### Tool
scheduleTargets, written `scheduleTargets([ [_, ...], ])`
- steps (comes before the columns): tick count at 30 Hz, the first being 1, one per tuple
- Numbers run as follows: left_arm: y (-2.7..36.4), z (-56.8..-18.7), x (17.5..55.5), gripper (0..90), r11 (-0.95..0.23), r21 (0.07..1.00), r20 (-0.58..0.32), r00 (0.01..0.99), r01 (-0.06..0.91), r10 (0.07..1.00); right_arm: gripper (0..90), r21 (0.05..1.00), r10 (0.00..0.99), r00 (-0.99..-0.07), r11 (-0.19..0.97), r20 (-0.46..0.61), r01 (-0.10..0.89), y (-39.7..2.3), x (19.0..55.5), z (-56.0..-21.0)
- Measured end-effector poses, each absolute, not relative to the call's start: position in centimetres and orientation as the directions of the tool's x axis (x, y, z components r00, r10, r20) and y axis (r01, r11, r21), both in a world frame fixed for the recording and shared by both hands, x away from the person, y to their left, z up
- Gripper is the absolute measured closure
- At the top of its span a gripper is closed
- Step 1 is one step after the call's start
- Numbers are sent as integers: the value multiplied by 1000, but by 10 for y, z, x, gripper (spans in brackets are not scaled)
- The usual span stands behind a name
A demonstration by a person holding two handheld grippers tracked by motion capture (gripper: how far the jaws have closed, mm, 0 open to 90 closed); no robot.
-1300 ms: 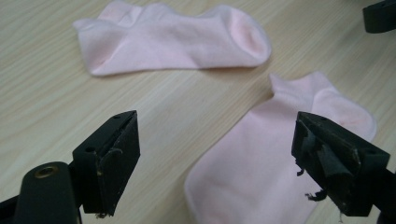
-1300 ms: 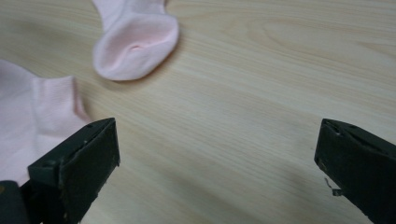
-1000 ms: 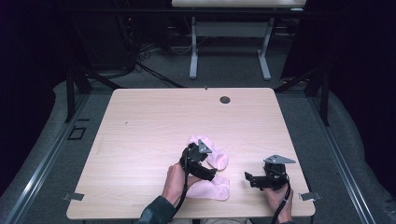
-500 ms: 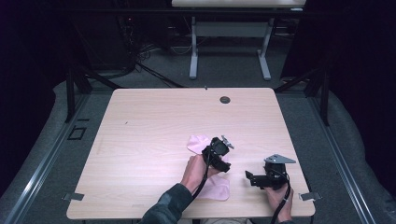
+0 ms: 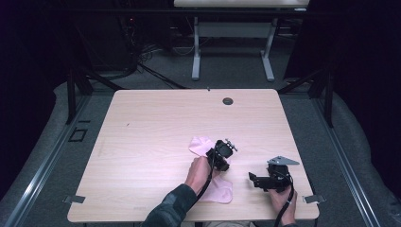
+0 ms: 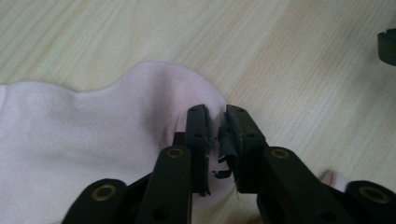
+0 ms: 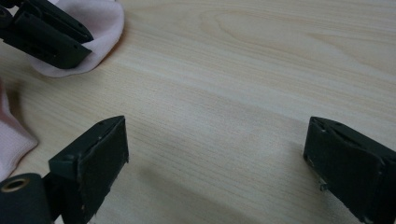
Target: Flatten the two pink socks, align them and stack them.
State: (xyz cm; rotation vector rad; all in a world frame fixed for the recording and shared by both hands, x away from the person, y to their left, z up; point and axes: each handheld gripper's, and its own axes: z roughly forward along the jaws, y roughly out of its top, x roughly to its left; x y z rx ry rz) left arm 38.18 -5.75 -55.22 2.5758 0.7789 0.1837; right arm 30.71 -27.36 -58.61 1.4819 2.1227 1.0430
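A pale pink sock (image 5: 201, 143) lies on the wooden table (image 5: 156, 118) near its front middle, with a second pink part (image 5: 220, 191) closer to the front edge. My left gripper (image 5: 221, 153) sits between the two, held by a hand in a dark sleeve. In the left gripper view its jaws (image 6: 217, 114) are pinched together on the rounded edge of the sock (image 6: 93, 126). My right gripper (image 5: 251, 178) rests at the front right, pointing left, and its jaws (image 7: 215, 140) stand wide apart over bare wood. Its view also catches the left gripper (image 7: 46, 32) on the sock (image 7: 105, 18).
A dark round grommet (image 5: 228, 100) is set in the table near the far edge. Metal brackets (image 5: 74, 199) stick out at the front corners. Another table's white legs (image 5: 196, 52) stand on the grey floor beyond, with cables beside them.
My left gripper has moved right and slightly away from the person, pulling the sock with it, so the pink cloth now stretches out behind it. The right gripper has stayed put.
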Motion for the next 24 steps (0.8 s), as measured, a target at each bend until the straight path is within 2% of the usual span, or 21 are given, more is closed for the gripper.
scheduleTargets([
  [3, -57, -553, 383, 857, -739, 450, -6, 828, 502, 560, 65, 732, 912, -393, 184, 122, 656, -273, 307, -586],
  [10, -53, -551, 383, 876, -735, 456, -9, 828, 503, 561, 69, 730, 913, -390, 186, 118, 657, -273, 307, -586],
  [13, -48, -546, 383, 877, -708, 489, -24, 820, 509, 572, 69, 732, 913, -392, 187, 117, 655, -273, 307, -586],
  [24, -27, -486, 388, 880, -606, 615, -68, 799, 505, 597, 96, 745, 898, -396, 128, 194, 655, -273, 308, -580],
])
